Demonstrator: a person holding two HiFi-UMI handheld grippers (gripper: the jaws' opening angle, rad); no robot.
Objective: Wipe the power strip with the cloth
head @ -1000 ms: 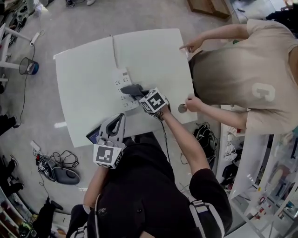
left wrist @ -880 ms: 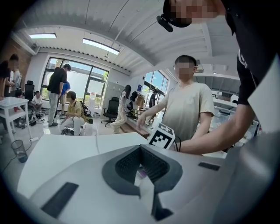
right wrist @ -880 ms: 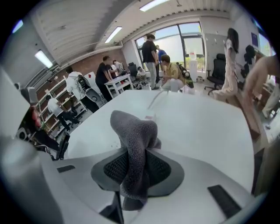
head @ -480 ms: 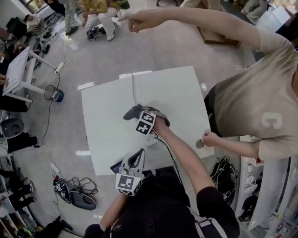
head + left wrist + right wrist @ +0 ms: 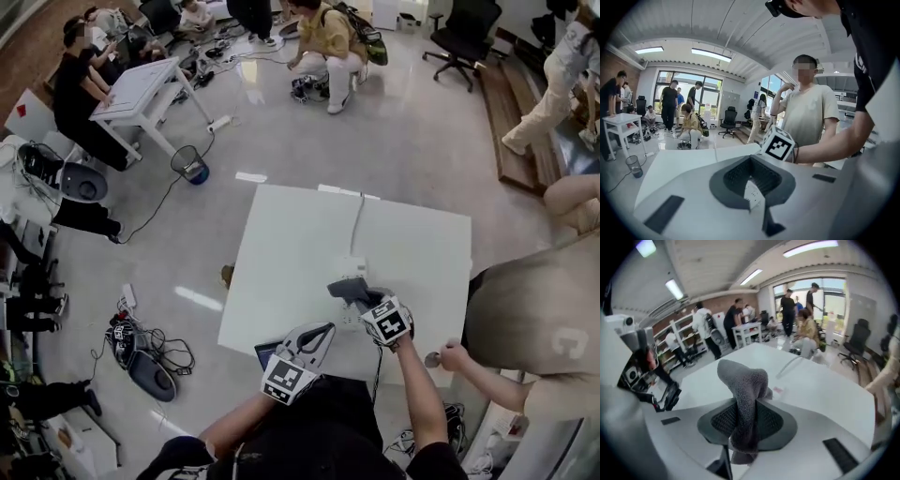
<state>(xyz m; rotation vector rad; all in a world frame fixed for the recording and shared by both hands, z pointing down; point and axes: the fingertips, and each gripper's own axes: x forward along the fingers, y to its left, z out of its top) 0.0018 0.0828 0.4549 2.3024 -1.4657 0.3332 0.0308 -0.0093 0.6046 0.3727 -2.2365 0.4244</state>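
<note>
A white power strip lies in the middle of the white table, and its cable runs to the far edge. My right gripper is shut on a grey cloth and holds it over the strip's near end. In the right gripper view the cloth stands up between the jaws, above the tabletop. My left gripper is at the table's near edge, jaws together with nothing in them. Through its frame a bit of the power strip shows.
A person in a beige shirt stands at the table's right side, with one hand by the near corner. A dark flat object lies under my left gripper. A wastebasket, floor cables and several people are beyond the table.
The head view has swung up to show much more of the room. My right gripper has rolled and risen with the cloth. The bystander's pointing arm is gone from view.
</note>
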